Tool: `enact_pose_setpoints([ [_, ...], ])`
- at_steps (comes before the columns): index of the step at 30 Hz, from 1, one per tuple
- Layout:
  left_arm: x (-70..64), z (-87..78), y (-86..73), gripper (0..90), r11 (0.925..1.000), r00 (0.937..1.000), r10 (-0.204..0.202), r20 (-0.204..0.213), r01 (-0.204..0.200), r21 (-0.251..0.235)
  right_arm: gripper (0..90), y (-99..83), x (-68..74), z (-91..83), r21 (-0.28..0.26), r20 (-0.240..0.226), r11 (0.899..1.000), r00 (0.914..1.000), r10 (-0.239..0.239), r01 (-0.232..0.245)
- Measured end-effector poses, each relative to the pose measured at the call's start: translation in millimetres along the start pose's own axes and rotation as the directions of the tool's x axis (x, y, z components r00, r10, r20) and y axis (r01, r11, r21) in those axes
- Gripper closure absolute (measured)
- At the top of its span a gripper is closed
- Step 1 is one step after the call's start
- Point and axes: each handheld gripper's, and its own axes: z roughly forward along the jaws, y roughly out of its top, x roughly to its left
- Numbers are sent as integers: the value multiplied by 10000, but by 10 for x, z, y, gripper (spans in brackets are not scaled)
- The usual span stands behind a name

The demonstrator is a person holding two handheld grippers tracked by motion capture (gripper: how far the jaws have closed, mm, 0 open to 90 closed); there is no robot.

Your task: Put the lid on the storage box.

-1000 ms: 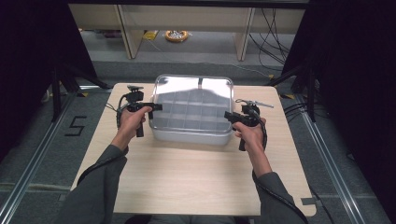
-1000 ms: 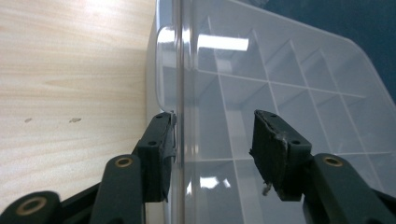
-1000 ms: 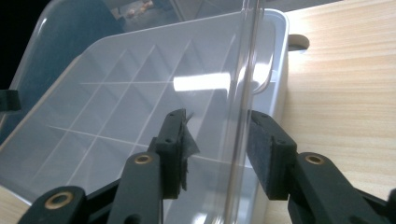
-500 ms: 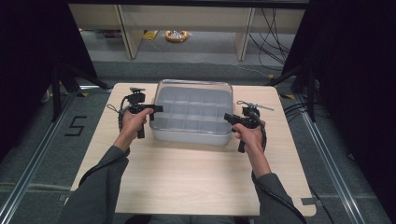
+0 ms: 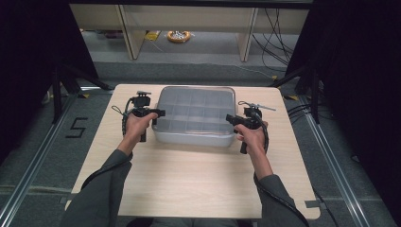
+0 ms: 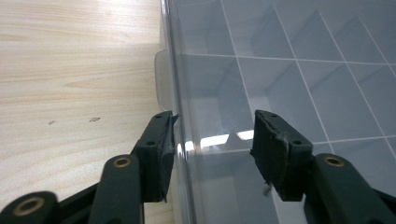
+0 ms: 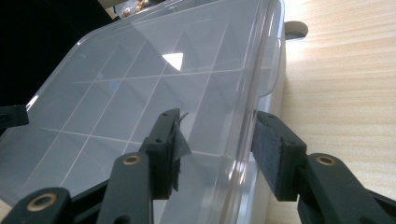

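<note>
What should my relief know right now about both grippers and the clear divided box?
Left gripper: open, jaws astride the left edge of the clear compartment box.
Right gripper: open, jaws astride the box's right edge.
The box sits on the far half of the wooden table, lid closed, compartments looking empty.
Done: both grippers placed at the edges.
Left: probably close both and grip.

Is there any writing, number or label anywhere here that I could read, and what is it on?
"5": a large black numeral marked on the grey floor, left of the wooden table in the high view.
Clear plastic compartment box: no label, brand or print to be seen in the high view or either gripper view.
Left gripper and right gripper: no markings readable on their black jaws.
</note>
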Motion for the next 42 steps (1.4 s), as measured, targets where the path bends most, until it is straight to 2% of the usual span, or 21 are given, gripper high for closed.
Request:
enact_pose_setpoints([
  [4,2,-2,-3,492,10000,10000,22,-11,-22,-16,523,3,2,-9,68,-99,9999,9998,149,-148],
  [7,0,2,-14,496,9999,9999,103,-51,-103,8,530,16,17,-27,-15,288,9997,9993,-258,258],
  [8,6,2,-17,497,9999,9999,107,-14,-107,2,534,24,-7,-39,-47,122,9997,9997,-223,223],
  [10,15,0,-21,497,10000,10000,26,31,-26,12,541,29,2,-62,87,-45,9996,9996,266,-266],
  [11,21,-2,-23,497,10000,10000,25,86,-26,48,542,33,-33,-62,5,8,9999,9999,-137,137],
  [12,19,-5,-26,497,10000,10000,26,66,-26,43,543,31,-24,-70,42,125,10000,9999,22,-23],
  [13,15,-7,-29,497,10000,10000,22,83,-22,30,544,35,-47,-78,29,-75,10000,10000,-55,55],
  [14,11,-12,-34,496,10000,10000,62,69,-62,30,544,29,-66,-64,-93,-13,9996,9997,-264,264],
  [16,14,-23,-40,496,9999,9998,147,100,-148,70,544,19,-71,-68,32,92,9999,9998,-152,152],
  [17,12,-29,-45,495,9999,9999,111,111,-112,103,544,12,-61,-69,102,10,9999,9999,101,-101],
  [18,15,-33,-49,495,9998,9998,134,162,-137,131,544,9,-82,-63,74,67,9999,10000,-68,67],
  [20,10,-45,-61,493,9997,9997,172,177,-175,164,545,1,-92,-52,15,67,10000,10000,-56,56],
  [23,18,-56,-71,491,9995,9993,238,290,-245,213,549,-10,-59,-64,163,85,9989,9990,429,-431],
  [27,20,-67,-87,454,9996,9993,213,315,-219,161,548,-14,-70,-77,190,47,9993,9994,335,-336],
  [29,29,-82,-82,395,10000,9996,-47,275,49,-70,545,-15,-98,-82,130,-48,9998,9999,133,-132],
  [33,83,-146,-55,368,9960,9975,-583,402,609,-661,533,-15,-101,-128,-45,17,9996,9996,-289,289],
  [36,105,-221,-34,343,9902,9944,-898,558,952,-1025,526,-18,-64,-186,-98,-136,9999,9998,-113,112],
  [37,117,-262,-28,337,9907,9948,-829,599,887,-1032,523,-20,-81,-202,-148,-162,9993,9993,-349,346],
  [39,130,-341,-39,337,9899,9947,-698,749,783,-1184,516,-40,-52,-245,-82,-273,9999,9996,59,-61],
  [40,141,-383,-52,336,9902,9948,-617,806,712,-1203,509,-49,-88,-253,-212,-306,9992,9990,-339,332],
  [42,165,-470,-101,323,9911,9951,-466,877,570,-1204,498,-80,-86,-292,-281,-381,9991,9988,-323,312],
])
